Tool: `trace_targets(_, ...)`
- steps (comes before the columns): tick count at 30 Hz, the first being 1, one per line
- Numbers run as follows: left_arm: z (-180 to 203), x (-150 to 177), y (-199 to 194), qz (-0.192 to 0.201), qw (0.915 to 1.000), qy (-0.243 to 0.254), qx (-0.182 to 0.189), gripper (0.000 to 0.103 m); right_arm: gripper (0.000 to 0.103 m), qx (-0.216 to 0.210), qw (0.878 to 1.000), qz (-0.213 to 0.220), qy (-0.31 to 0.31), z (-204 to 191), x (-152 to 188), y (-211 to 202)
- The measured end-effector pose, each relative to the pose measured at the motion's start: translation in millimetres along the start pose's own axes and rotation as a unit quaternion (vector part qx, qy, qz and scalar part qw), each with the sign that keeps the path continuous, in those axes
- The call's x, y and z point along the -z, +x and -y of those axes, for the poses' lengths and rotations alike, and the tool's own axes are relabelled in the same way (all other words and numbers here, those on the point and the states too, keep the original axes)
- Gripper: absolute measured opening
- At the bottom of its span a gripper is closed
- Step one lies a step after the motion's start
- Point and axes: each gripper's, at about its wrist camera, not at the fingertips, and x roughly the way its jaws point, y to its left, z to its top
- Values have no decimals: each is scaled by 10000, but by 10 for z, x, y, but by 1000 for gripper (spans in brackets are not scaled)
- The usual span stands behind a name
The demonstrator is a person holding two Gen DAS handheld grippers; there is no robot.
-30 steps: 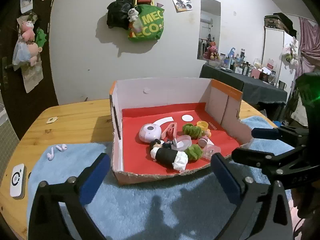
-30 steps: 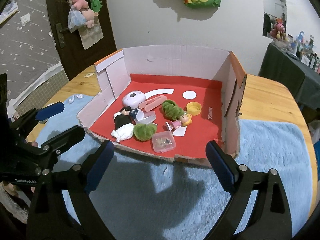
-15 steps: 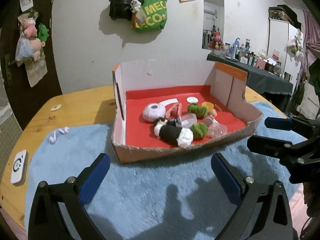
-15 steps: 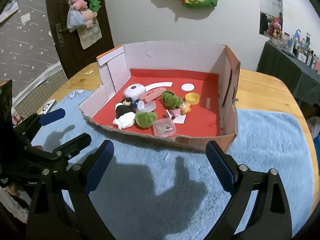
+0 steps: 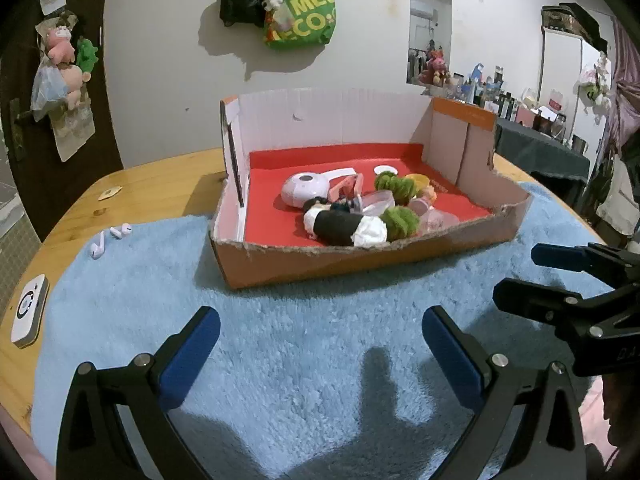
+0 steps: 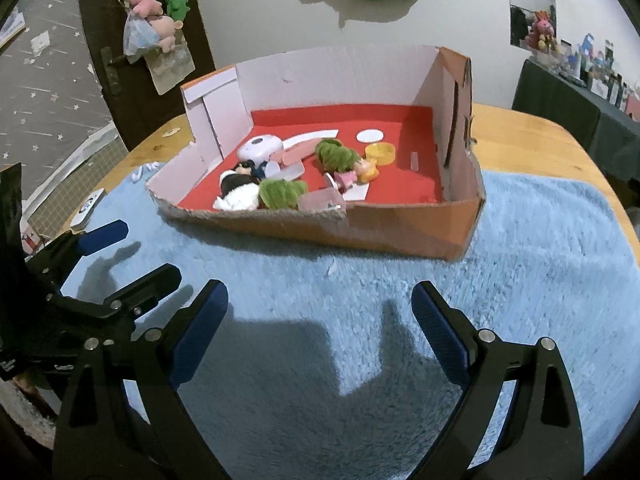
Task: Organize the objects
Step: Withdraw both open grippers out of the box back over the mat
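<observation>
Retreating from box [image 5: 360, 264]: both claws, left [image 5: 320, 336] and right [image 6: 320, 312], wide and empty, now farther back over rug [image 6: 520, 280]; trinkets [image 5: 352, 208] remain unsorted.

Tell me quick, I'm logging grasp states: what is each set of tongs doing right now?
Left tongs: open, holding nothing, above the blue rug.
Right tongs: open, holding nothing, short of the cardboard box.
</observation>
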Motion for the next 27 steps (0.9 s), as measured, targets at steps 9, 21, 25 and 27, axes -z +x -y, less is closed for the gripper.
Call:
trace_targets(9,-51,101,112,-281,9993,-247,72,103,94,20,10000,-72,30,-3,101,71)
trace_targets(21,-253,138,129,-320,9935,-963,514,103,94,74,9999,-120,-1,-14,170,132)
trace_targets(25,-274,154,114,-241,9926,-1048,557,103,94,73,9999,-116,1,-13,173,132)
trace_targets(27,-250,154,116,-257,9936,-998,470,103,95,81,9999,-118,-9,-18,173,133)
